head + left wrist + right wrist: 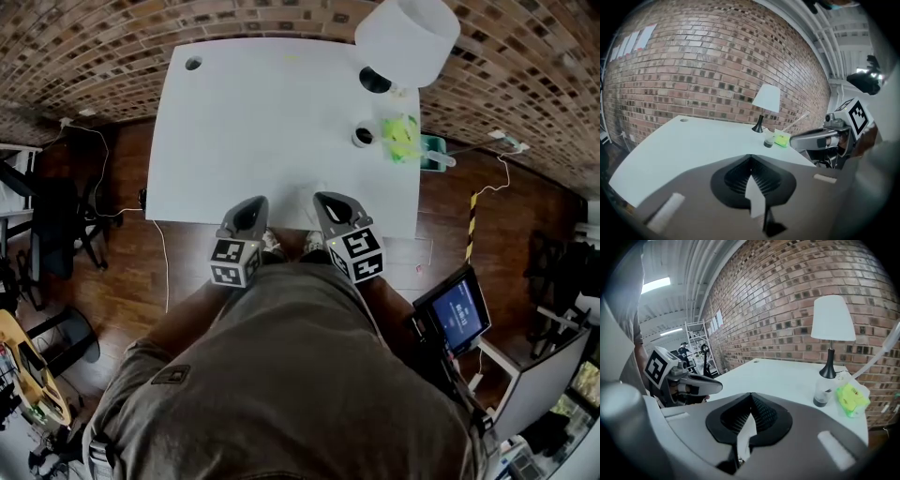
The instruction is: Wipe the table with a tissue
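Note:
The white table [262, 122] lies ahead of me, its top bare across the middle. A yellow-green tissue pack [401, 139] [782, 138] [852, 400] sits at the far right, next to a small clear bottle with a dark base [363, 137] [821, 393]. My left gripper [251, 208] [750, 157] hangs over the near table edge, jaws shut and nothing between them. Beside it my right gripper [330, 202] [751, 394] is also shut and empty. Each gripper shows in the other's view, the right one [799, 139] and the left one [715, 386]. Both are well short of the tissue pack.
A table lamp with a white shade [408, 37] [833, 318] stands at the far right corner behind the bottle. A cable hole [193, 64] marks the far left corner. A brick wall [693, 70] backs the table. A screen [459, 314] stands to my right, a dark chair [56, 225] to my left.

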Tool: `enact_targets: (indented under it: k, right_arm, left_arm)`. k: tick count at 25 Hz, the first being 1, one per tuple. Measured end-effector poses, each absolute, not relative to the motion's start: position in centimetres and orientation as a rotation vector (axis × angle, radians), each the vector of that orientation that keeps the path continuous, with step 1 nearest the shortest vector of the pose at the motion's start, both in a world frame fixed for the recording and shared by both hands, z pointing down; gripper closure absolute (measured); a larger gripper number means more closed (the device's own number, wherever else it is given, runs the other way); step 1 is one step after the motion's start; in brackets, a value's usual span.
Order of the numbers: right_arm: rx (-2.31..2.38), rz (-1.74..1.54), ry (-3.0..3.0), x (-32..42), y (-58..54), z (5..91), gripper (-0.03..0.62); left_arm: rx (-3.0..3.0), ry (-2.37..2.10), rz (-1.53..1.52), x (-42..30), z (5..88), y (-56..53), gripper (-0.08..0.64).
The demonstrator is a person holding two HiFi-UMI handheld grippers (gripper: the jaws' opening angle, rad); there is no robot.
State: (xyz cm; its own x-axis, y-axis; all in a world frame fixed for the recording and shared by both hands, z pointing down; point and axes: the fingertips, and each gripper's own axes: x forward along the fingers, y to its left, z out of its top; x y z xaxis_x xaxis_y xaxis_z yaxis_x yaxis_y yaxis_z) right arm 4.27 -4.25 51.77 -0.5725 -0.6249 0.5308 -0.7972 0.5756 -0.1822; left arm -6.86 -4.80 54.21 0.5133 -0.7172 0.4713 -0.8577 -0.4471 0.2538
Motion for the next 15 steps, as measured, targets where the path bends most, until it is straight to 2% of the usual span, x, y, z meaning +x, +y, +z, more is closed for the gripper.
enact_targets:
  k: [15]
  right_arm:
    - [1.15, 0.557, -2.446, 3.6, -4.9, 49.8, 0.58]
  left_arm:
    - [2.302, -1.291, 0.368, -6.4, 53.2, -5.5, 0.558]
